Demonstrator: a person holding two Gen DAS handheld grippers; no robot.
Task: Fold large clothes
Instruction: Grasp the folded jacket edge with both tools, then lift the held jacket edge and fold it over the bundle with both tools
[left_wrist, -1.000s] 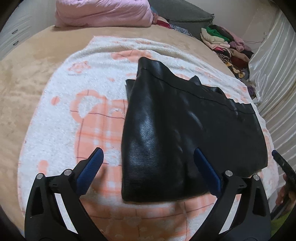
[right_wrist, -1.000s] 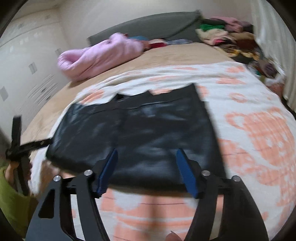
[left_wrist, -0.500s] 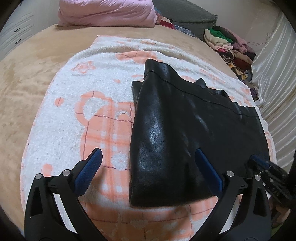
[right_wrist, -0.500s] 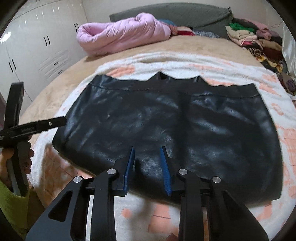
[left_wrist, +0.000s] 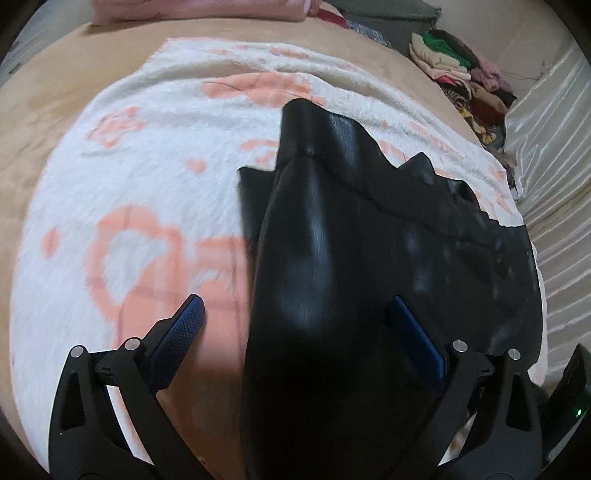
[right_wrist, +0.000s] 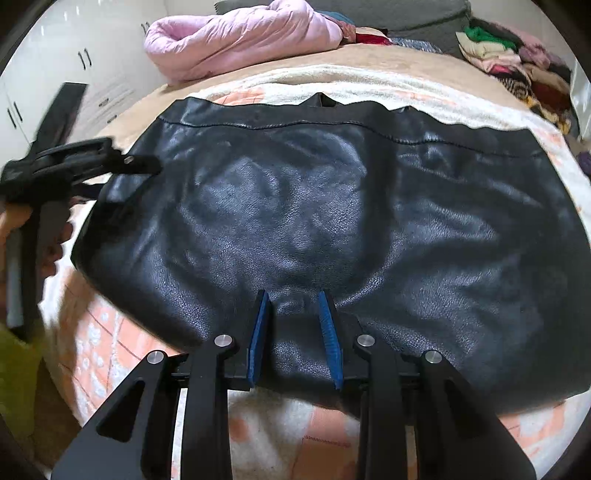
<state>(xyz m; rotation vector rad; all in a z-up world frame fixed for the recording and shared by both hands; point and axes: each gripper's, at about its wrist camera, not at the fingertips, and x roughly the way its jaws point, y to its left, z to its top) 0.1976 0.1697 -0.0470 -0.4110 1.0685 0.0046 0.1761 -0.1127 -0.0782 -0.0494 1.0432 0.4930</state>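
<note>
Black leather garment (right_wrist: 332, 221) flat on patterned blanket (right_wrist: 266, 435) on bed; long axis crosswise to right tongs (right_wrist: 293, 332), stitched band on far side; right tongs part-closed, blue pads straddling a bunched near hem; left tongs (left_wrist: 303, 339) spread wide above garment's end, gripping nothing.

The white-and-peach patterned fleece blanket (left_wrist: 147, 177) lies bare left of the black leather garment (right_wrist: 332, 206), giving open passage there. At the head of the bed, the pink puffy quilt (right_wrist: 240, 33) and the stack of folded clothes (right_wrist: 509, 55) block access. The left tool (right_wrist: 74, 166), apparently blurred, occupies the garment's left edge.
</note>
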